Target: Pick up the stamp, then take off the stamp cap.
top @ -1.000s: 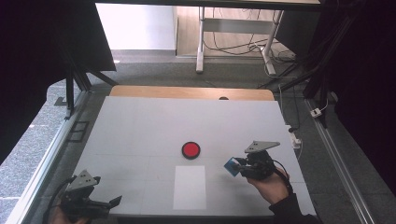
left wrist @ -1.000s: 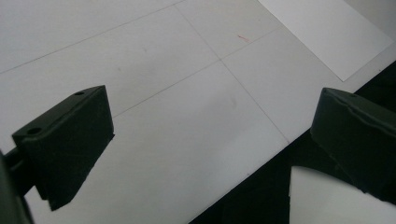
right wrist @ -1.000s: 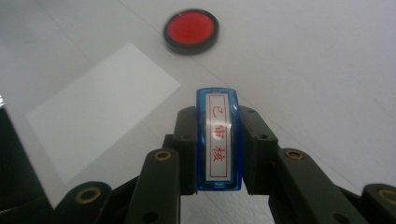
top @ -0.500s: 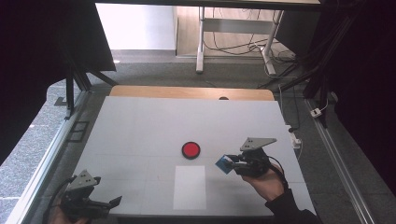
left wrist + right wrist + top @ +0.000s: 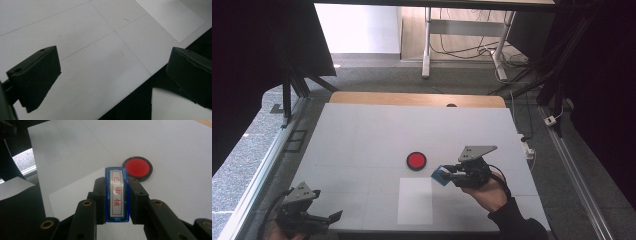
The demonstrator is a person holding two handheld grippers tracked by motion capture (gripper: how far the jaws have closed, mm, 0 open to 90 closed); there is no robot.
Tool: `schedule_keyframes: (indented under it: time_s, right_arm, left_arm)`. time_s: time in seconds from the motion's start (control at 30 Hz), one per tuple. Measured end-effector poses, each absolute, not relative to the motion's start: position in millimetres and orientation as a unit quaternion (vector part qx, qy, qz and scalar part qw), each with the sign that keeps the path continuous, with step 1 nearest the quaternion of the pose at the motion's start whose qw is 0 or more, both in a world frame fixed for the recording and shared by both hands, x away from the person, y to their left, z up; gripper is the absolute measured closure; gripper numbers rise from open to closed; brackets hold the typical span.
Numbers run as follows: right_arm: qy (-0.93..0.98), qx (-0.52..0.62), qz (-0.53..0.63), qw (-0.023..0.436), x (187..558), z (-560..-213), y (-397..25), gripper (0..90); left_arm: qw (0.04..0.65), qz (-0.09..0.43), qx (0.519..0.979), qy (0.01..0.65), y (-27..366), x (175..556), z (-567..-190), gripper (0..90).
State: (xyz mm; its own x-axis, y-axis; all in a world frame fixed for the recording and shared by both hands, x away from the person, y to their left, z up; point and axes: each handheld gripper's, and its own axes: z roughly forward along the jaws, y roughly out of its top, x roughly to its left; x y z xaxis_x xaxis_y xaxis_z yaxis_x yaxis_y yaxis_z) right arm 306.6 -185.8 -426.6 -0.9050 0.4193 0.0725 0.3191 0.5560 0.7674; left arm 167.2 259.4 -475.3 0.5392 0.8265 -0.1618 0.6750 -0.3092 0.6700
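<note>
The right gripper [image 5: 117,202] is squeezing a blue stamp [image 5: 117,195] tight, near the red ink pad [image 5: 138,168]. The left gripper [image 5: 112,75] is sitting wide open, holding nothing, at the table's [image 5: 362,135] near left edge.

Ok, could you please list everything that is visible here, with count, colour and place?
stamp: one, blue with a white label in red characters, between the right gripper's jaws
ink pad: one, red in a black rim, middle of the table
paper sheet: one, white, near the table's front edge
table: one, white top
right gripper: one, black, shut on the stamp, over the sheet's far corner
left gripper: one, black, open, front left edge
</note>
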Motion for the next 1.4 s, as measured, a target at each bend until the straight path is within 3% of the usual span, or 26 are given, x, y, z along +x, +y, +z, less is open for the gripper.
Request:
schedule_keyframes:
  time_s: [0.9,1.4]
  right_arm:
    - [0.878,0.171,0.446,0.035,297.2,-422.6,-154.9,71.2]
    - [0.875,0.161,0.455,0.032,293.3,-418.0,-153.6,71.2]
  left_arm:
    - [0.356,0.102,0.805,0.465,258.4,167.7,-474.9,0.0]
    - [0.395,0.078,0.826,0.394,243.0,185.0,-467.5,0.0]
